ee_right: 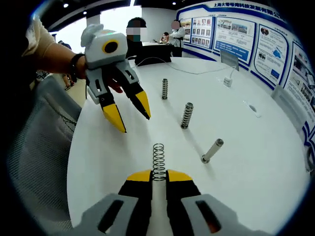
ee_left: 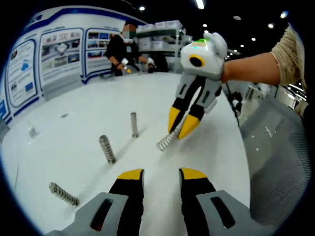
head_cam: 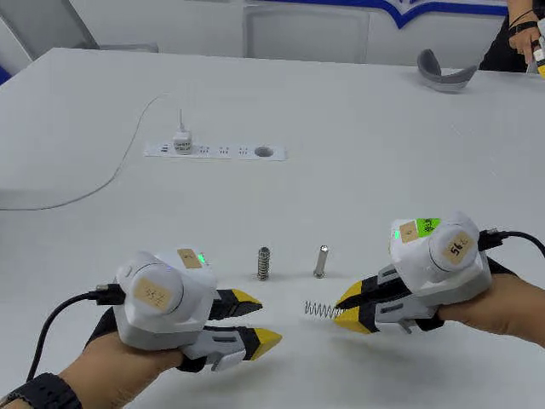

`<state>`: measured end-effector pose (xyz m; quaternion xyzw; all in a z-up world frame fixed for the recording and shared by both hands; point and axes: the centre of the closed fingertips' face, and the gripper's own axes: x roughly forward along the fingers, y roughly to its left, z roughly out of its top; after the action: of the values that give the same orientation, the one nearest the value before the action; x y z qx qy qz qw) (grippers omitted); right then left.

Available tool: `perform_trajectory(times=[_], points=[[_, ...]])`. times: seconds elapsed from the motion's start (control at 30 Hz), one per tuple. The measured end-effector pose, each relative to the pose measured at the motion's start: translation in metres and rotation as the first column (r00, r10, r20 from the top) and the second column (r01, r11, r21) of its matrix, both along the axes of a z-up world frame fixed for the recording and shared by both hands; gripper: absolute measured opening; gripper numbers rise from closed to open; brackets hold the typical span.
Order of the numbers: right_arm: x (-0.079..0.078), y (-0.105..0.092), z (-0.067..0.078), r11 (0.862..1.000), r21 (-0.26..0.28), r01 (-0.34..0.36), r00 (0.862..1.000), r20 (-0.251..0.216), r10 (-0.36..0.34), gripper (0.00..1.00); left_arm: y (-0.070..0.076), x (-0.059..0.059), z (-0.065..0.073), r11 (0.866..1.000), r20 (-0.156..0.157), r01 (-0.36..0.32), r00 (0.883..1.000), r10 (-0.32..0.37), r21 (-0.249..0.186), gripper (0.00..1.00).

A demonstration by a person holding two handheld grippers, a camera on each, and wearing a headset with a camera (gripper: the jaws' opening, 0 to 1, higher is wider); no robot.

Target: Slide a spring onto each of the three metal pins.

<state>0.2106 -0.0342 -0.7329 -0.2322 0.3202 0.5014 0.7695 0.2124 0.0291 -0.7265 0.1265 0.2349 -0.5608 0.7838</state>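
Observation:
Three upright pins stand in a row on the white table (head_cam: 383, 153). The bare metal pin (head_cam: 321, 261) (ee_right: 212, 150) (ee_left: 134, 124) has no spring. Beside it a pin wears a spring (head_cam: 264, 262) (ee_right: 187, 115) (ee_left: 107, 149). A further sprung pin (ee_right: 165, 88) (ee_left: 63, 193) stands beyond that. My right gripper (head_cam: 347, 308) (ee_right: 158, 176) is shut on one end of a loose spring (head_cam: 322, 309) (ee_right: 158, 160) (ee_left: 166, 140), which points towards the bare pin. My left gripper (head_cam: 266, 319) (ee_left: 162, 173) (ee_right: 133, 118) is open with nothing between its fingers, just left of the held spring.
A white power strip (head_cam: 213, 152) with a plugged charger and a trailing cable lies at mid table. A grey curved object (head_cam: 444, 75) sits at the back right. A person stands at the table's far end (ee_left: 123, 49). A mesh chair (ee_left: 275, 162) is beside the table.

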Motion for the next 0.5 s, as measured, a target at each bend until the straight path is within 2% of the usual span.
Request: perform_trajectory(times=[0.5], points=[[-0.016, 0.03, 0.01, 0.992, 0.003, -0.129, 0.992, 0.003, 0.129, 0.11, -0.008, -0.006, 0.0, 0.999, 0.023, 0.052, 0.998, -0.052, 0.008, 0.25]])
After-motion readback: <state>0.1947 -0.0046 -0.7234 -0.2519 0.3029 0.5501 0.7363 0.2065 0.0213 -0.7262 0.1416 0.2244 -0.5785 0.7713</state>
